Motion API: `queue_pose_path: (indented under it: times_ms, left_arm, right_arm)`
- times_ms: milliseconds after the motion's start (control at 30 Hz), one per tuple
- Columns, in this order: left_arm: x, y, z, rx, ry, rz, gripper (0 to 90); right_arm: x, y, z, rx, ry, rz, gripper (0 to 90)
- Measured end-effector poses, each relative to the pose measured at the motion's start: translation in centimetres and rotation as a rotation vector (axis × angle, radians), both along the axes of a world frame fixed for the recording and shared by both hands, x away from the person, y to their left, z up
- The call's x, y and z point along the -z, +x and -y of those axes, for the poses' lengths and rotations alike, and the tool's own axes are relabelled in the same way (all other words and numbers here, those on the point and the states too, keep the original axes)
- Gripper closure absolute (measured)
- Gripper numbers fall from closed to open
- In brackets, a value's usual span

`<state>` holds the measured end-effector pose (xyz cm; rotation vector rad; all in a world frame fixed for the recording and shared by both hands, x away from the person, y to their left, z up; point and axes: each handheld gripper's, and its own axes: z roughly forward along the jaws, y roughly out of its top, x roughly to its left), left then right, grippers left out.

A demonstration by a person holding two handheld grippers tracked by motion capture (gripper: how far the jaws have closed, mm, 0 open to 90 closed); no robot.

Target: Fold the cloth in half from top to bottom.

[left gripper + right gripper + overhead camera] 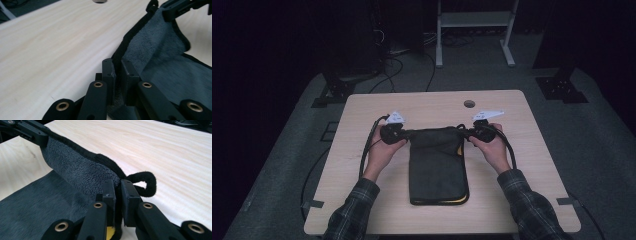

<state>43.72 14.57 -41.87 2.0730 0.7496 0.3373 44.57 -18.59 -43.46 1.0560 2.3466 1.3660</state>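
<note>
**A:** Fingers first: we've got both pairs clamped on the dark folded towel (438, 165). On the left gripper (393, 132) the fingers (109, 72) are pinched together on the towel's black-trimmed edge at one far corner. On the right gripper (480, 131) the fingers (110, 192) are squeezed on the other far corner, right next to the little hanging loop (146, 183).

**B:** Yep, same read here. From above we see the towel sitting mid-table (362, 107), long axis running 12 to 6 o'clock. The far edge at 12 is stretched between the two grippers, left one at about 10 o'clock from the towel's middle, right one at about 2.

**A:** We can also spot a yellow layer (460, 150) peeking out along its 3 o'clock side and near the 6 o'clock end. The round hole (469, 104) in the table sits further out, around 1 o'clock.
</note>
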Motion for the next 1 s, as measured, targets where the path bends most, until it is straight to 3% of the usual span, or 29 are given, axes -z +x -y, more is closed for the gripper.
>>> queue_pose_path:
  times_ms: [400,633,833,1000]
  left_arm:
    - [0.1,-3.7,-0.9,0.04,-0.019,-0.012,83.0]
    - [-0.1,-5.9,-1.2,0.067,-0.032,-0.025,83.1]
    - [0.0,-8.4,-1.2,0.099,-0.028,-0.035,83.1]
    - [0.1,-10.1,-1.5,0.115,-0.037,-0.049,83.1]
  right_arm:
    - [0.2,-3.0,0.2,-0.057,0.029,-0.008,81.6]
    - [-0.1,-4.9,0.3,-0.095,0.016,0.003,81.6]
    - [0.4,-7.0,0.6,-0.128,0.018,-0.026,81.5]
    - [0.2,-8.5,0.5,-0.156,0.013,-0.021,81.5]
